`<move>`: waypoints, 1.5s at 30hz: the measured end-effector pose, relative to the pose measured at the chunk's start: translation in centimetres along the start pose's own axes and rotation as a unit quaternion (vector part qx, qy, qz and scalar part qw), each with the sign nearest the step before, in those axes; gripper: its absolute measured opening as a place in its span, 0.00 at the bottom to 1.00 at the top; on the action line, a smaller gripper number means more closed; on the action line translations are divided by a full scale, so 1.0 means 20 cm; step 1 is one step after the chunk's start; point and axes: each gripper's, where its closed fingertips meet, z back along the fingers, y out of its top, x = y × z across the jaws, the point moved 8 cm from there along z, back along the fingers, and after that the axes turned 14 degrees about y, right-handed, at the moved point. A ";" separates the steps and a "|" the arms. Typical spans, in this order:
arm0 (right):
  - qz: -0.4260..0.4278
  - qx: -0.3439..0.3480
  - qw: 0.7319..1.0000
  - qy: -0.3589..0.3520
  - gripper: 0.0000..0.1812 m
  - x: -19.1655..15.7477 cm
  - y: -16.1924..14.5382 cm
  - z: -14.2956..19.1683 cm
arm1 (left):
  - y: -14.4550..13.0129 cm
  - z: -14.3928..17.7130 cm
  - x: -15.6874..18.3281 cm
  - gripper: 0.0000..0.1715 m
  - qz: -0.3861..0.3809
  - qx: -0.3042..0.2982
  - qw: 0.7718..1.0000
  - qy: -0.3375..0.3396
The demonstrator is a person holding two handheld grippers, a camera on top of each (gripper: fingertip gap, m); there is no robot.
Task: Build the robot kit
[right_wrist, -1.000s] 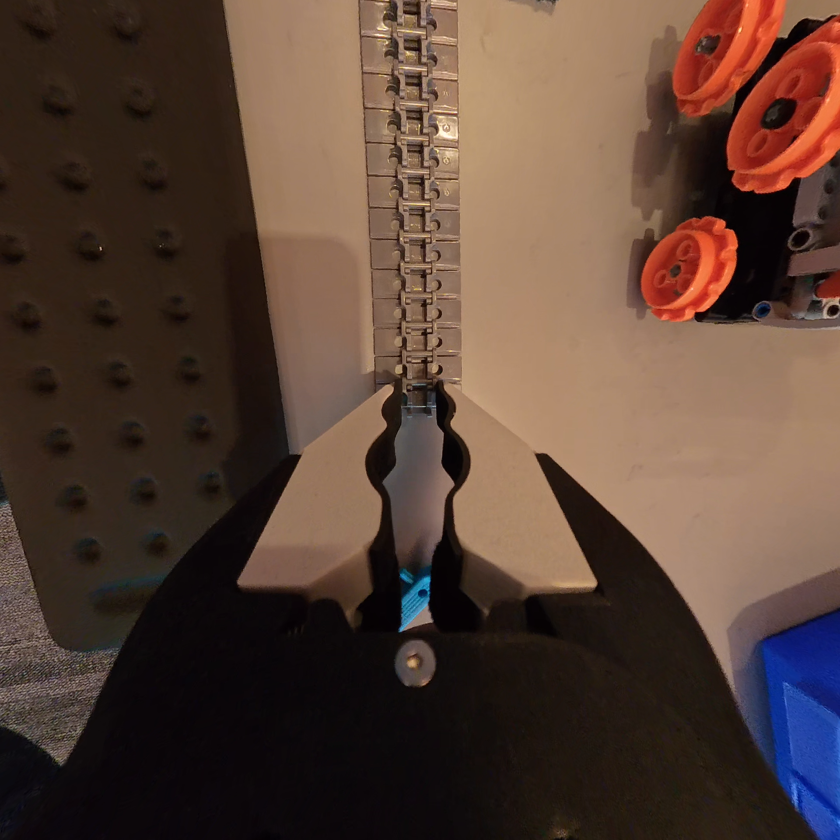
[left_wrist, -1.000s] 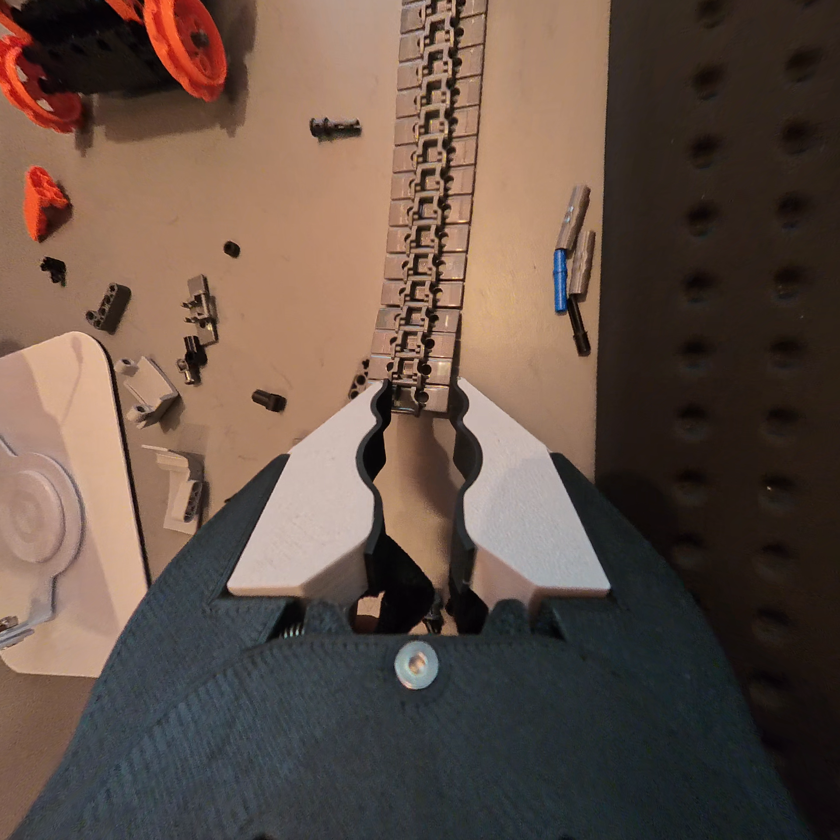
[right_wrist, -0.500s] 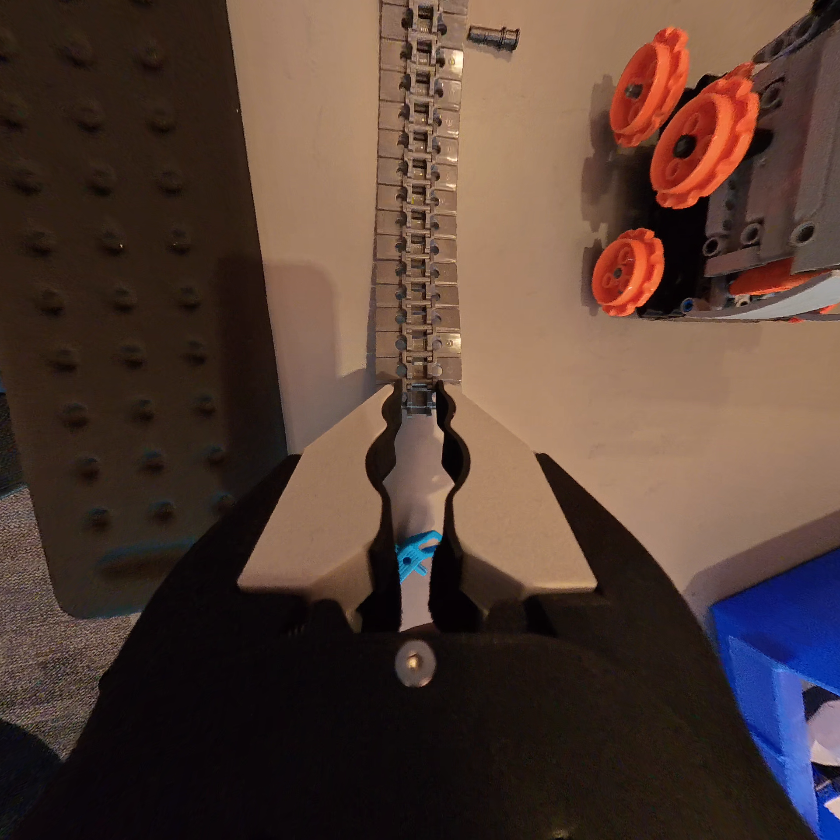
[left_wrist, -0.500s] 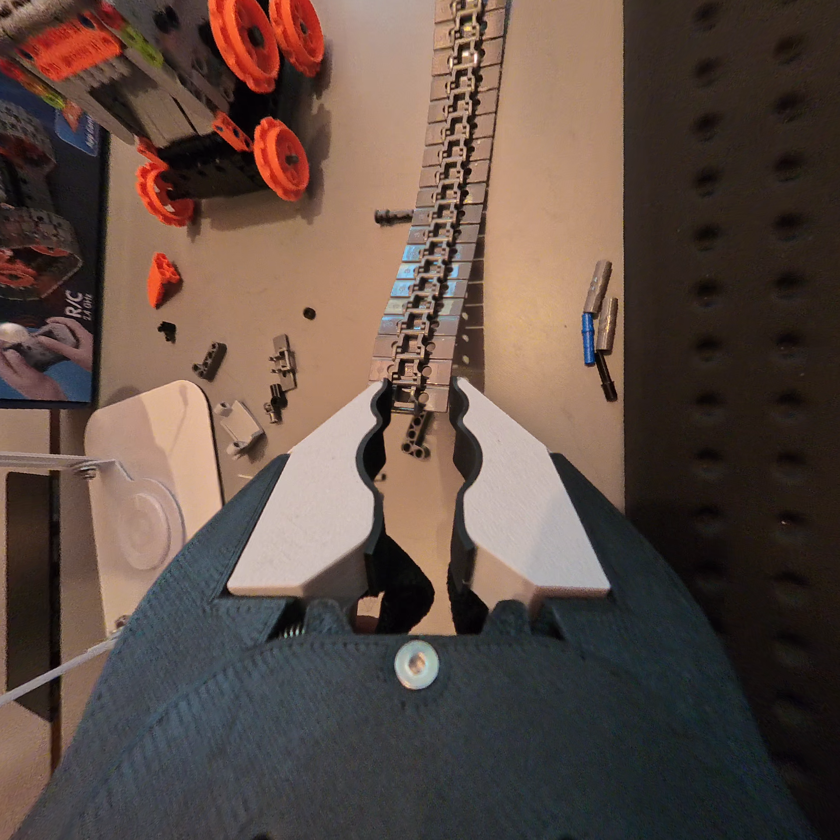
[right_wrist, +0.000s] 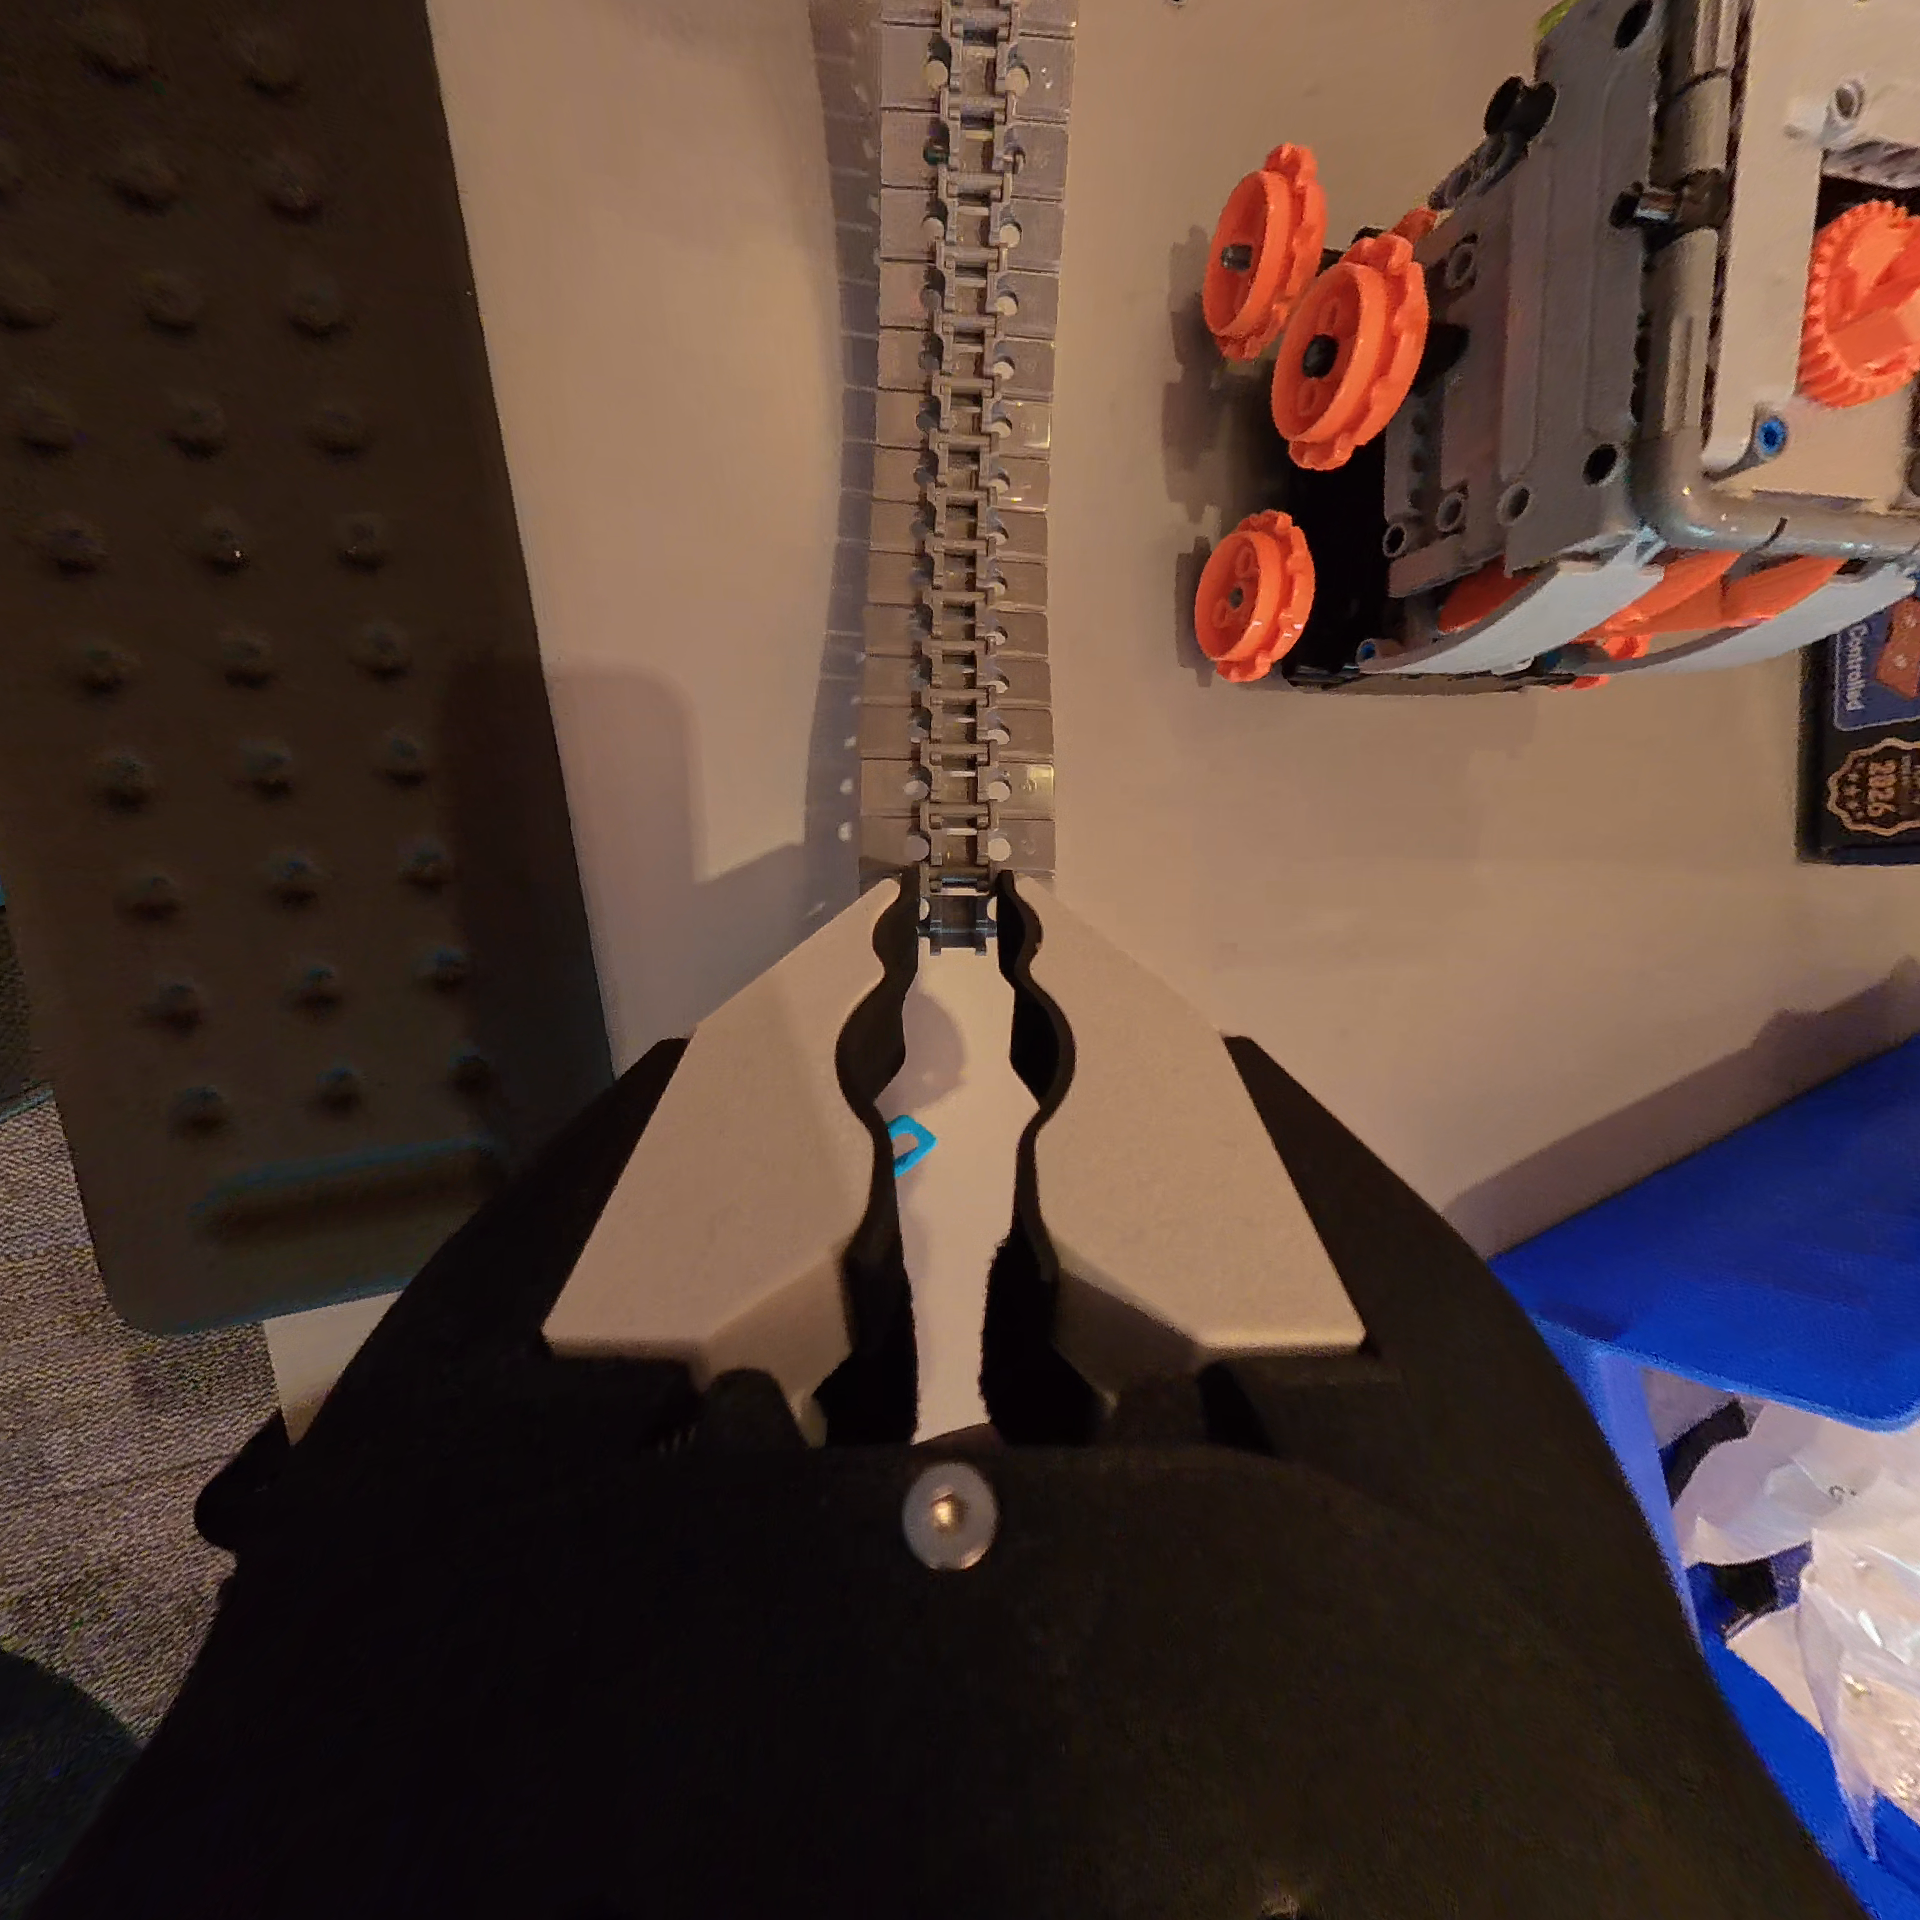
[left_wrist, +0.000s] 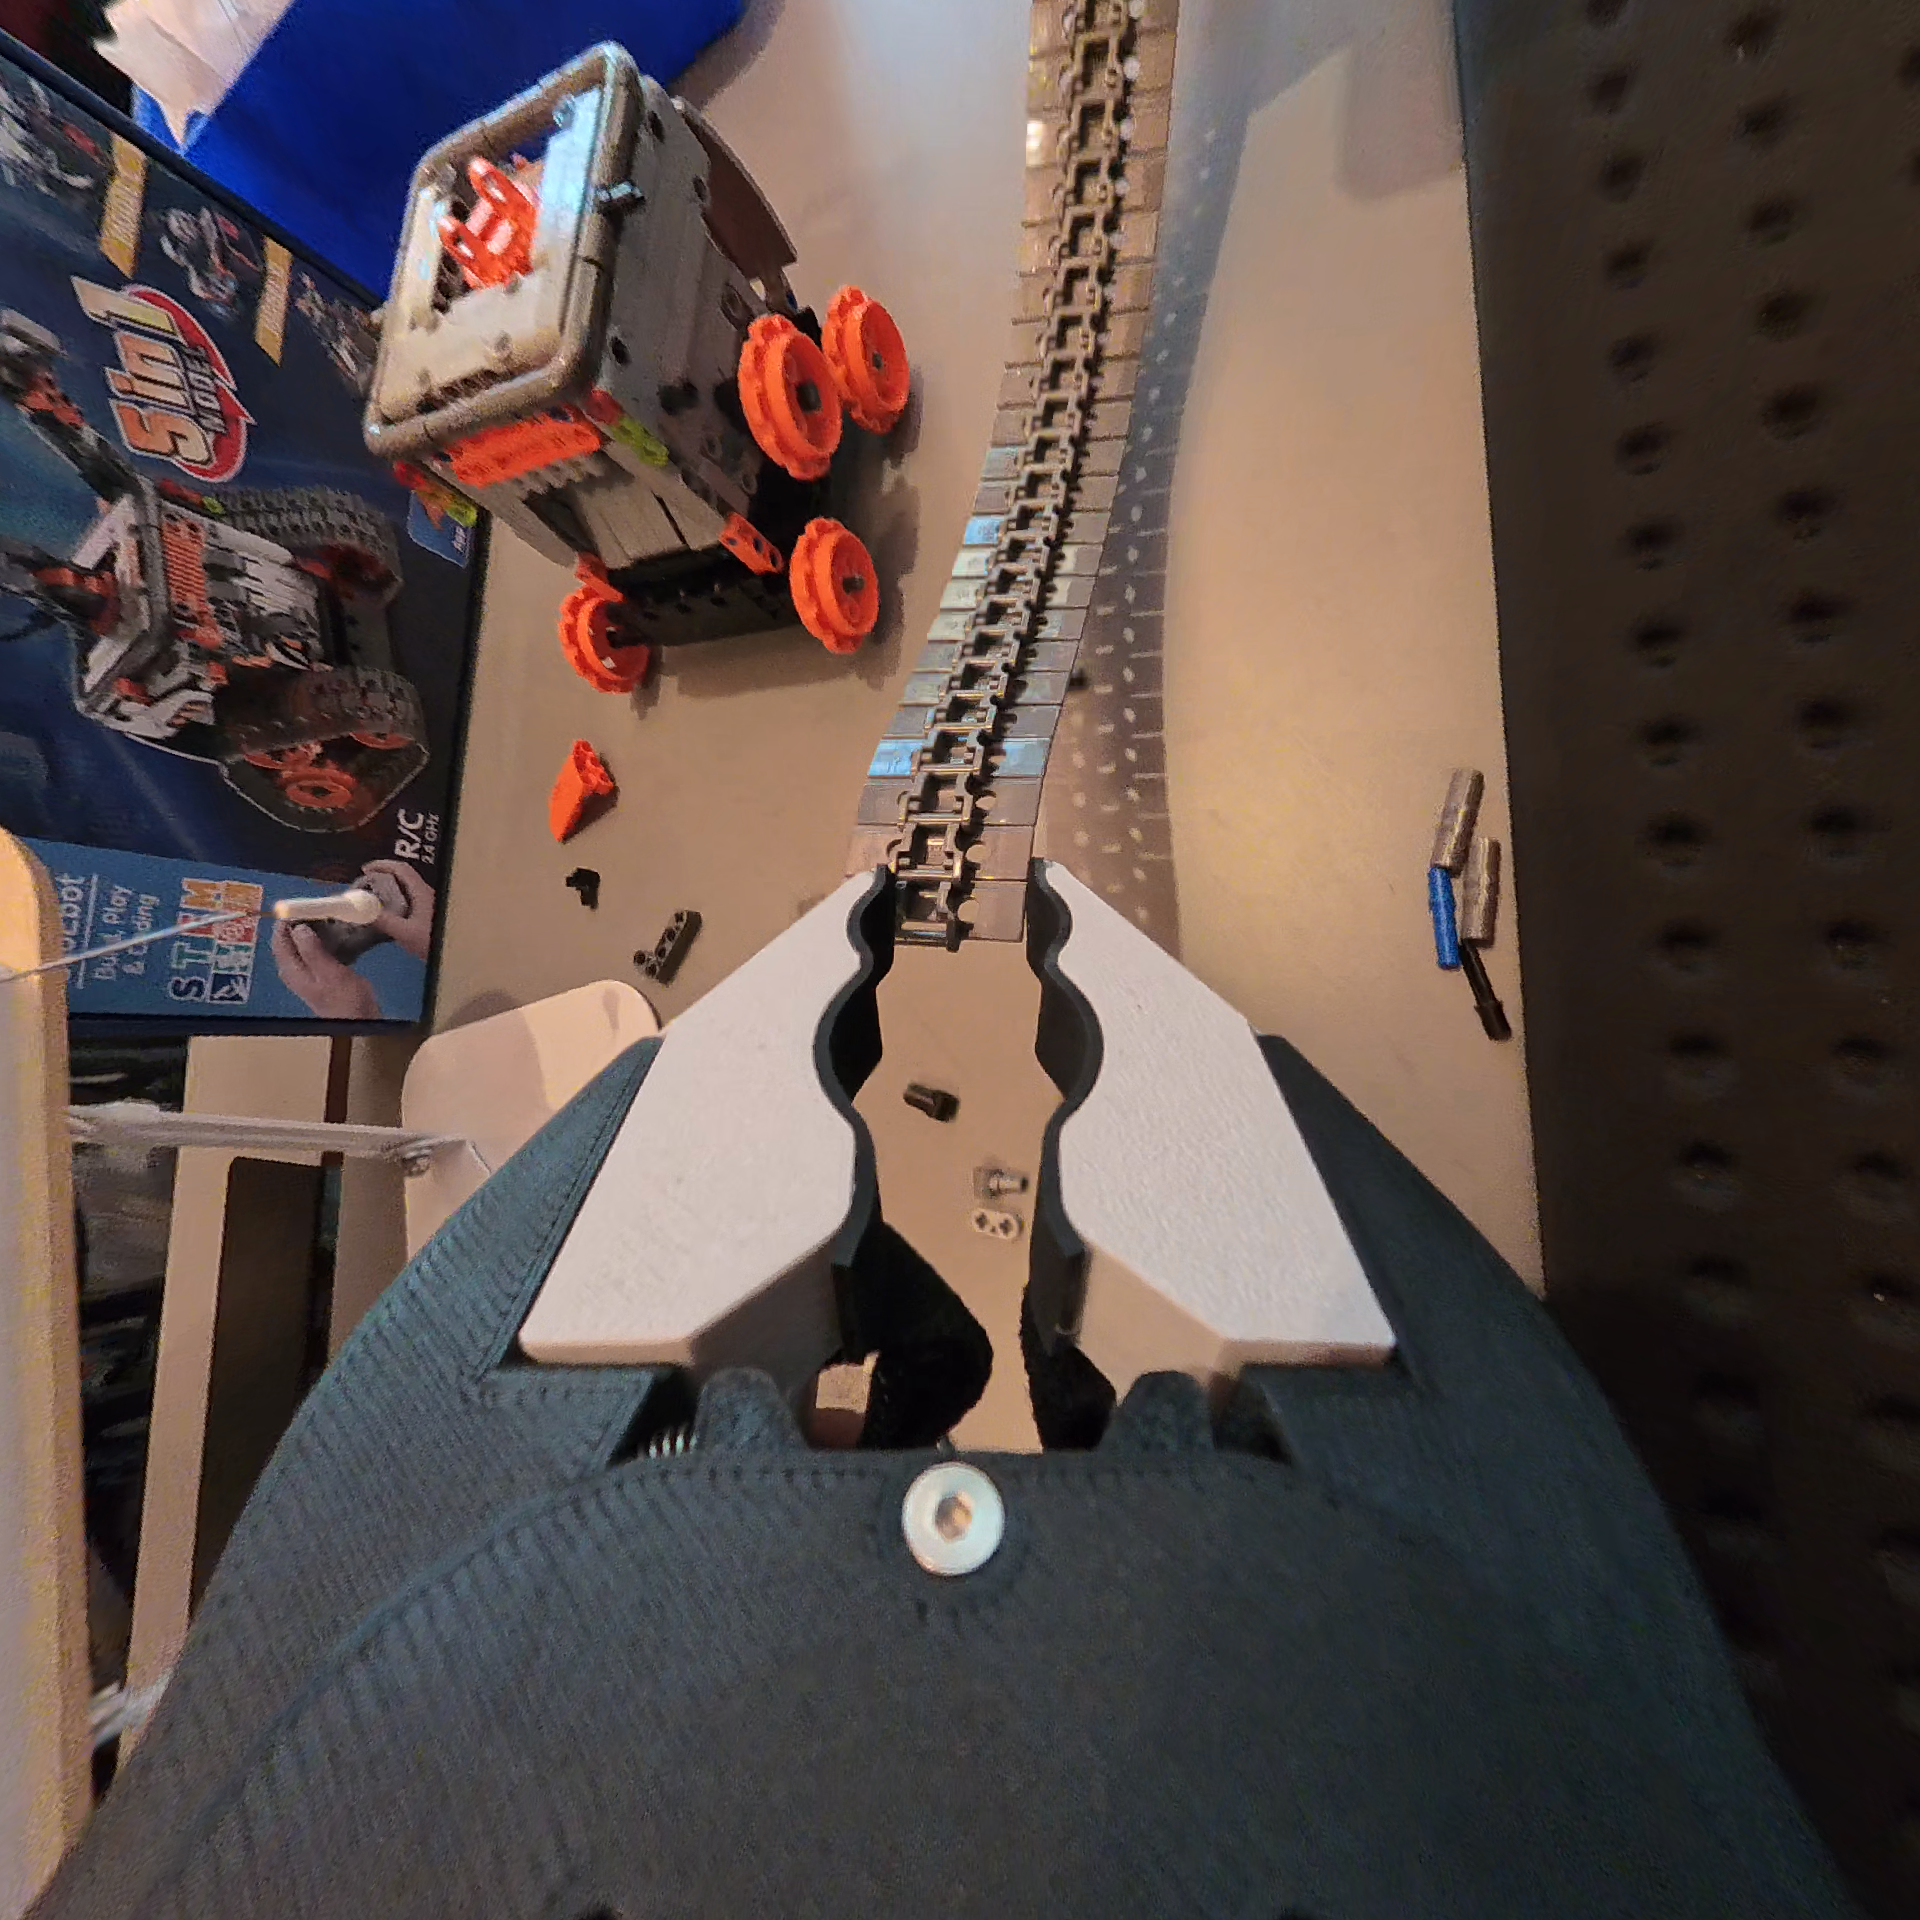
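Grey plastic linked tread strip (left_wrist: pixel 1023 582) spans between both jaws, off beige worktop (left_wrist: pixel 1320 582). Left gripper (left_wrist: pixel 958 906) clamps whole link width; right gripper (right_wrist: pixel 962 912) pinches only narrow centre link. Risks: thin pinch slipping, links unsnapping under pull, sagging strip sweeping small black pegs (left_wrist: pixel 930 1099) below left jaws.

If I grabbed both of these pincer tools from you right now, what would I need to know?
Left gripper: shut on one end of the grey track chain.
Right gripper: shut on the other end of it, pinching the narrow centre link.
The chain hangs stretched between the two, off the table, with its shadow beside it.
The vehicle model with orange wheels lies on the table beside the chain, no track on the wheels in view.
Loose small parts, including a blue pin, lie near the left gripper; a blue bin sits near the right.
Nothing shows what comes next.
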 end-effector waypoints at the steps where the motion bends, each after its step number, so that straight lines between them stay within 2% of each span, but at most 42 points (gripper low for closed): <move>1: -0.003 -0.001 1.000 0.001 0.07 0.01 -0.01 0.00 | 0.01 -0.01 -0.01 0.14 0.005 0.003 1.000 -0.004; 4: -0.014 -0.011 1.000 0.000 0.06 0.03 -0.03 -0.01 | 0.00 -0.09 -0.03 0.14 0.028 -0.001 0.999 -0.019; 8: -0.037 -0.019 0.998 0.038 0.07 0.06 -0.06 -0.08 | -0.05 -0.21 -0.04 0.14 0.080 -0.015 0.994 -0.072; 12: -0.060 -0.056 0.995 0.061 0.07 0.09 -0.12 -0.16 | -0.11 -0.29 -0.05 0.14 0.132 -0.020 0.986 -0.103; 16: -0.059 -0.070 0.995 0.046 0.08 0.09 -0.14 -0.19 | -0.15 -0.32 -0.05 0.14 0.178 -0.030 0.975 -0.133; 18: -0.060 -0.062 0.996 0.034 0.13 0.08 -0.14 -0.18 | -0.16 -0.33 -0.06 0.14 0.196 -0.028 0.971 -0.136; 21: -0.051 -0.055 0.997 0.015 0.05 0.07 -0.14 -0.17 | -0.15 -0.35 -0.07 0.14 0.205 -0.025 0.969 -0.136; 25: -0.053 -0.058 0.997 -0.004 0.06 0.08 -0.15 -0.18 | -0.12 -0.36 -0.11 0.14 0.231 -0.015 0.962 -0.143; 28: -0.042 -0.031 0.998 -0.025 0.10 0.08 -0.10 -0.19 | -0.12 -0.39 -0.14 0.14 0.257 -0.029 0.953 -0.158; 32: -0.037 -0.009 0.998 -0.043 0.14 0.09 -0.04 -0.23 | -0.16 -0.46 -0.10 0.14 0.217 -0.061 0.964 -0.141; 35: -0.040 -0.015 0.998 -0.054 0.15 0.12 -0.05 -0.25 | -0.18 -0.49 -0.06 0.14 0.128 -0.092 0.981 -0.108; 37: -0.049 0.010 0.997 -0.065 0.15 0.15 -0.03 -0.22 | -0.19 -0.51 -0.05 0.14 0.094 -0.099 0.985 -0.103; 41: -0.084 0.081 0.988 -0.100 0.20 0.25 0.00 -0.09 | -0.18 -0.51 -0.09 0.25 0.086 -0.111 0.986 -0.094; 45: -0.145 0.153 0.970 -0.122 0.24 0.39 0.00 -0.04 | -0.03 -0.56 -0.20 0.31 0.154 -0.035 0.984 -0.084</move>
